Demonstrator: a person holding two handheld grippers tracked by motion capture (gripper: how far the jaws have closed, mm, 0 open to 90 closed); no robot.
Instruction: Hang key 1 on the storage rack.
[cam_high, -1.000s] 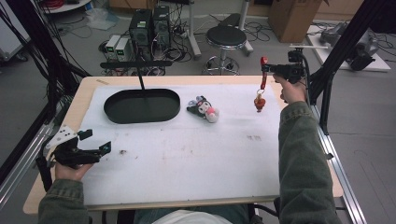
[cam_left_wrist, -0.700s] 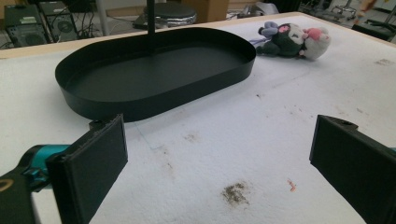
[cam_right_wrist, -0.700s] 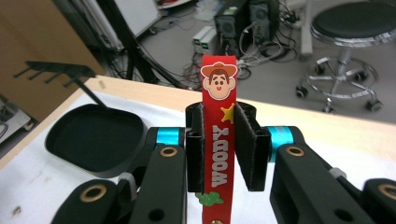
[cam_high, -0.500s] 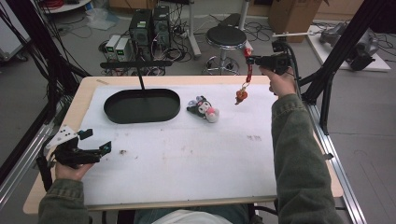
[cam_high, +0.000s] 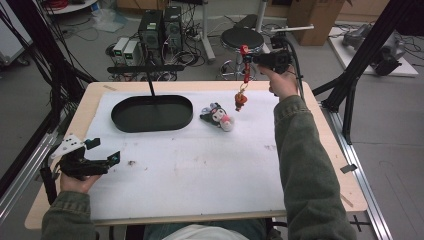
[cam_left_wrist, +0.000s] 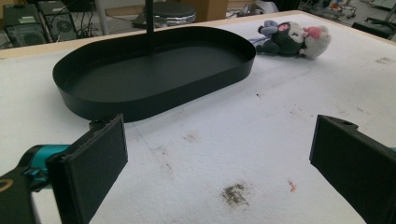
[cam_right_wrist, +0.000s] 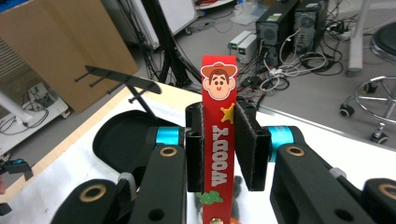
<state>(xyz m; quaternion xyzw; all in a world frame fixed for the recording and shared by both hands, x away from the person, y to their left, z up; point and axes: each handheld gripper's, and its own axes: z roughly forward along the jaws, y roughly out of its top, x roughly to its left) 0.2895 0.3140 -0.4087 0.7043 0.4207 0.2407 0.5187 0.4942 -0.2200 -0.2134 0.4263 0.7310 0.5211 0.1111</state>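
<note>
My right gripper (cam_high: 248, 58) is held high over the table's far edge, shut on a red "WOODY" strap (cam_right_wrist: 217, 140) that stands upright between its pads. A small orange-red charm (cam_high: 241, 100) dangles from the strap's lower end, above the table. A black oval stand base (cam_high: 152, 113) with an upright post (cam_high: 149, 80) and peg bar sits at the far left. A small plush toy (cam_high: 218, 116) lies beside it to the right. My left gripper (cam_high: 102, 155) rests open at the table's near left, jaws wide apart, nothing between them.
The table (cam_high: 200, 165) has a white cover with small stains. Black frame posts (cam_high: 355, 75) stand at the right and left sides. A stool (cam_high: 242, 38) and computer boxes (cam_high: 160, 25) are on the floor behind the table.
My right gripper has carried the strap and its charm leftward along the far edge, toward the plush toy and the stand. The left gripper has stayed put.
</note>
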